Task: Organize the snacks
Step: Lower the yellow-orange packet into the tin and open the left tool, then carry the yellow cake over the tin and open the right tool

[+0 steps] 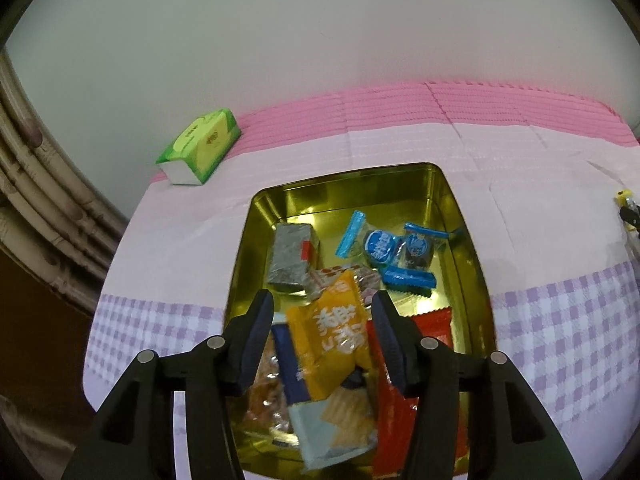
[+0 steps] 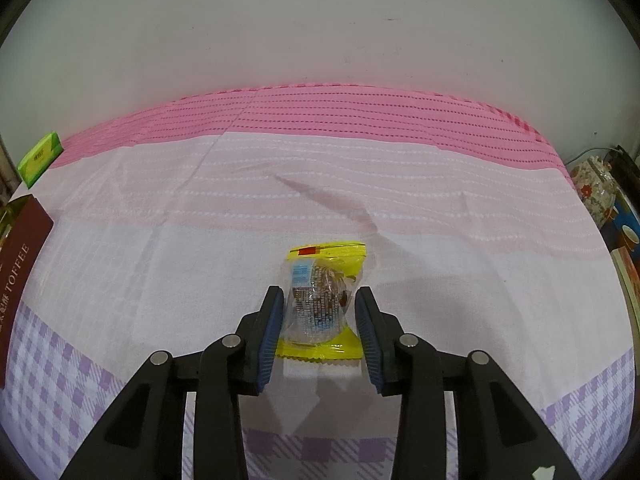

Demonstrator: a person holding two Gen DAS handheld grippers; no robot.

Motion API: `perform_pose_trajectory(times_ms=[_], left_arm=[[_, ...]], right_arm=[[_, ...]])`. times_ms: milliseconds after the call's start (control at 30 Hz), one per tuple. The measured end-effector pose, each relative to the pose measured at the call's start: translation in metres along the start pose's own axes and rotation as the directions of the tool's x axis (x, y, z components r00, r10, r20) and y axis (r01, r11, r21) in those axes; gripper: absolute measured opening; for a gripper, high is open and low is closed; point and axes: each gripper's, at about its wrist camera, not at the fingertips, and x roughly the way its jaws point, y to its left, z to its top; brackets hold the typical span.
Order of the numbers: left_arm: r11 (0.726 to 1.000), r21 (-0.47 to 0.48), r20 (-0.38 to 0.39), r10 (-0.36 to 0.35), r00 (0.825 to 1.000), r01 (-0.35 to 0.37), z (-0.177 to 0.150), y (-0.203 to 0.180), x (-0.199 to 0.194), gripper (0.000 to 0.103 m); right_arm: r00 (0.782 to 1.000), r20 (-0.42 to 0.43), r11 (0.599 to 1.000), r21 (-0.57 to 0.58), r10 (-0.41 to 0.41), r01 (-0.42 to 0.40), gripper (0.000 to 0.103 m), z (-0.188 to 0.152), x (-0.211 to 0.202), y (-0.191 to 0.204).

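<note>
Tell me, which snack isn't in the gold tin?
The yellow-edged clear packet lying on the cloth between the right claw; the others sit inside the tin.

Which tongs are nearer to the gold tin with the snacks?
Left. The left tongs hang right over the gold tin. The right tongs flank a yellow-edged snack packet on the cloth, apart from the tin.

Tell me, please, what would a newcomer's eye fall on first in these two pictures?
Probably the gold tin in the middle of the pink cloth, holding bright packets; an orange snack packet lies between the left gripper's open fingers. In the right wrist view, a lone yellow-edged clear snack packet lies on the cloth between the right gripper's fingers. A green tissue pack sits at the far left edge.
</note>
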Motion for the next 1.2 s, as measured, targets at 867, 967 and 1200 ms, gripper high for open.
perform_pose_trajectory(times_ms=[867,967,1200], left_arm=[[0.993,-0.110,0.012,0.034,0.999,-0.033,-0.031,0.036,-0.016,0.054],[0.991,-0.130,0.015,0.035,0.999,-0.032,-0.034,0.042,-0.018,0.054],[0.983,-0.180,0.014,0.043,0.999,-0.040,-0.040,0.061,-0.023,0.055]], right_arm=[[1.000,-0.030,1.000,-0.022,-0.004,0.003,0.029,0.000,-0.011,0.022],[1.000,-0.025,0.999,-0.032,0.015,-0.016,0.029,0.001,-0.018,0.032],[0.995,0.000,0.992,-0.080,0.099,-0.099,0.029,0.008,-0.039,0.077]])
